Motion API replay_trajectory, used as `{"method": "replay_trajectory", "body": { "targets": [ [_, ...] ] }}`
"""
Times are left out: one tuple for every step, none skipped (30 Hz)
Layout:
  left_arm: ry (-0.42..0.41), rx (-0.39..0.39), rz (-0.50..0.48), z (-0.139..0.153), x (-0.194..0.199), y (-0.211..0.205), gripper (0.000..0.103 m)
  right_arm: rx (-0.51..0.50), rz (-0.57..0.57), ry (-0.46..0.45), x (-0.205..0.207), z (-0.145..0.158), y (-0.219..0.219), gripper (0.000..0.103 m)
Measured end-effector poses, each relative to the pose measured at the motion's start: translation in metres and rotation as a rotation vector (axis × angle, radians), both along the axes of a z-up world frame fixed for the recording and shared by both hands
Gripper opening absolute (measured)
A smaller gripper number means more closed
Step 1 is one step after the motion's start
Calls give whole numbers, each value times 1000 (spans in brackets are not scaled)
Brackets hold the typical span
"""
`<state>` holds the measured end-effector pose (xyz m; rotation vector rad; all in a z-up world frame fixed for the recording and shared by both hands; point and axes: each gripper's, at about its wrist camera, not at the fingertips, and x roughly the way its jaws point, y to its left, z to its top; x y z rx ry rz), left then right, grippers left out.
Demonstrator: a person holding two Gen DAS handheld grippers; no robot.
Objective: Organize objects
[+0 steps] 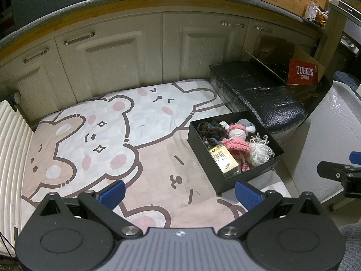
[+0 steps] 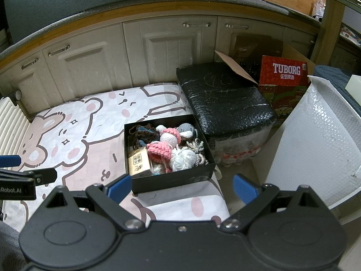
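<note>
Left gripper [image 1: 179,192] held low above the near edge of the bear-print mat [image 1: 94,135], blue fingers spread wide, nothing between them. Right gripper [image 2: 182,187] likewise spread wide and empty, poised just short of the near wall of the black box [image 2: 171,180].

On the mat, from the left: bare printed cloth across the left and middle, no loose items visible there. Toward the near right corner: the black box, open-topped, already holding everything in sight. Inside, left to right: dark brown and blue yarn [image 2: 141,133], a gold carton [image 2: 138,163] against the near left wall, a pink crochet doll [image 2: 161,148], a grey crochet piece [image 2: 187,129], a white pom-pom [image 2: 182,158] near the right wall.

Fits either a tidy-up with the items gathered in, or a full box awaiting sorting out; impossible to tell which. For any reach into the box: approach from above, clear of the walls, fingers wide, closing on one soft item alone, since the yarn pieces lie tangled and touching.
</note>
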<state>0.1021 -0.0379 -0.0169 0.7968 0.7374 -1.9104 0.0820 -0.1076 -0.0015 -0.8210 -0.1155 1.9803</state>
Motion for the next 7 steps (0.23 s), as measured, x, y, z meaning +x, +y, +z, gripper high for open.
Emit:
{"method": "replay_trajectory", "body": {
  "targets": [
    [1,0,-2,0,0,0,102,0,0,0,0,0,0,98],
    [1,0,-7,0,0,0,102,0,0,0,0,0,0,98],
    [1,-1,-12,0,0,0,102,-1,0,1,0,0,0,98],
    [2,-1,-12,0,1,0,102,-1,0,1,0,0,0,98],
    [2,-1,-13,-1,1,0,102,-1,0,1,0,0,0,98],
    [1,-1,-13,-1,1,0,102,0,0,0,0,0,0,98],
    [1,-1,-14,-1,1,0,102,0,0,0,0,0,0,98]
  ]
}}
